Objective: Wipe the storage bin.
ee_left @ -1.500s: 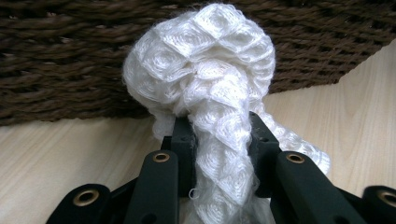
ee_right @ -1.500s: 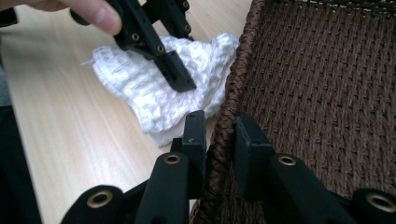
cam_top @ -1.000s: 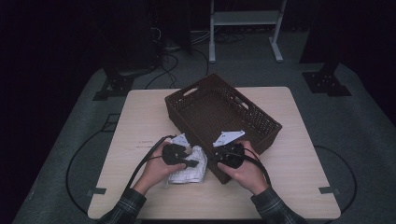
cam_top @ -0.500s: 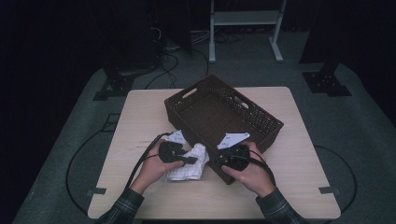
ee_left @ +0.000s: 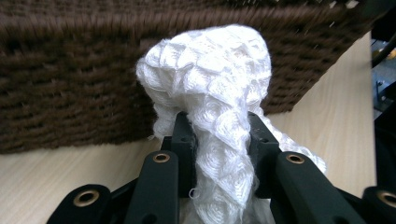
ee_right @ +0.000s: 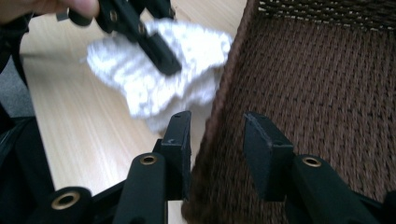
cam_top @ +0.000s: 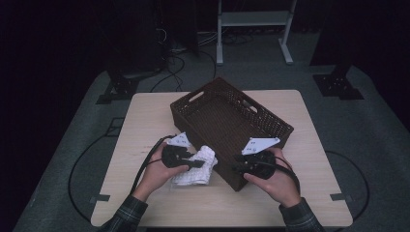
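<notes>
A white knitted cloth [ee_left: 210, 79] is pinched in my left gripper [ee_left: 219, 135], which is shut on it; the bunched cloth rises above the jaws and hangs below them. In the high view the left gripper [cam_top: 197, 163] holds the cloth [cam_top: 198, 174] just left of the dark brown woven basket [cam_top: 270, 121]. My right gripper [ee_right: 217, 135] straddles the basket's near wall [ee_right: 219, 93], one jaw outside and one inside. Its jaws have just been opening and do not press on the wall. From above, the right gripper [cam_top: 238, 169] sits at the basket's near corner.
The basket lies at an angle across the middle of the light wooden table [cam_top: 145, 116]. Its inside is bare. Cables trail from both grippers toward the person's forearms. A white metal stand [cam_top: 251, 29] and dark floor lie beyond the table.
The right gripper has shifted slightly right along the basket's near corner with its jaws wider apart. The left gripper has lifted the cloth a little.
</notes>
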Available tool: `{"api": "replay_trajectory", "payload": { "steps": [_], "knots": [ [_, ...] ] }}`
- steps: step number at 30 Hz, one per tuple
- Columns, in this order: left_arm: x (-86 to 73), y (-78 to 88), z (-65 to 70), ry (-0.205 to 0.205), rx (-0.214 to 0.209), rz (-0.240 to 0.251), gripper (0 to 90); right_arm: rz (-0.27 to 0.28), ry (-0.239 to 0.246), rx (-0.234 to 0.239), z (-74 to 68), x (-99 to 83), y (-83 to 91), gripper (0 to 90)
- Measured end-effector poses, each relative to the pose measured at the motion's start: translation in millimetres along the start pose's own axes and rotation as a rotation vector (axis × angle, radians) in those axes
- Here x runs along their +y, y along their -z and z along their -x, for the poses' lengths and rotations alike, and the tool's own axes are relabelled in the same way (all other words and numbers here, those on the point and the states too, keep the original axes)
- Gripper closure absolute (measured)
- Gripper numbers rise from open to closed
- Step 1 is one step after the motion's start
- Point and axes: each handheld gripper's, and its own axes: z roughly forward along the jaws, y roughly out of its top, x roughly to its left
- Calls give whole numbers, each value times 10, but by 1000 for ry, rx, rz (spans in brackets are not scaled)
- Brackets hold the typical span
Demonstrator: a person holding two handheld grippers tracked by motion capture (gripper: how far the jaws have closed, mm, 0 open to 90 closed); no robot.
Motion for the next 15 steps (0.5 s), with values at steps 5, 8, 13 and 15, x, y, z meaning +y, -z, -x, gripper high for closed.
{"api": "replay_trajectory", "payload": {
  "steps": [5,8,13,15],
  "knots": [
    [72,49,62,-19,-3,21,694,2,-4,35,25,-79,4,649],
    [91,27,96,-28,-9,22,694,-10,0,47,21,-89,-26,689],
    [99,-12,124,-37,-19,16,694,-23,7,72,7,-118,-91,747],
    [99,-15,127,-36,-20,16,694,-15,2,73,9,-121,-88,752]
  ]
}}
